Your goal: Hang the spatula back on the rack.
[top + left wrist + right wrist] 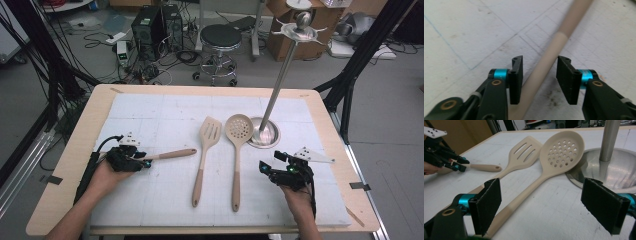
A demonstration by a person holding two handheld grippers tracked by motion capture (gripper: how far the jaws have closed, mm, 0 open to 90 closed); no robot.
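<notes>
A beige utensil handle [172, 154] lies on the white mat at the left. My left gripper [145, 162] straddles its near end. In the left gripper view the handle [549, 53] runs between the jaws of that gripper [539, 72], close to the left pad, with a gap to the right pad. A slotted spatula [210, 131] and a perforated spoon [238, 129] lie side by side mid-table. My right gripper [265, 167] rests open just right of the spoon's handle. The right gripper view shows the right gripper [542, 195] with wide jaws, the spoon [562, 147] and the spatula [525, 151].
A steel stand with a round base [265, 134] and a tilted pole [280, 80] topped with hooks stands right of the spoon head, just beyond my right gripper. The white mat [150, 115] covers most of the wooden table [75, 145]. A stool and cables lie on the floor beyond.
</notes>
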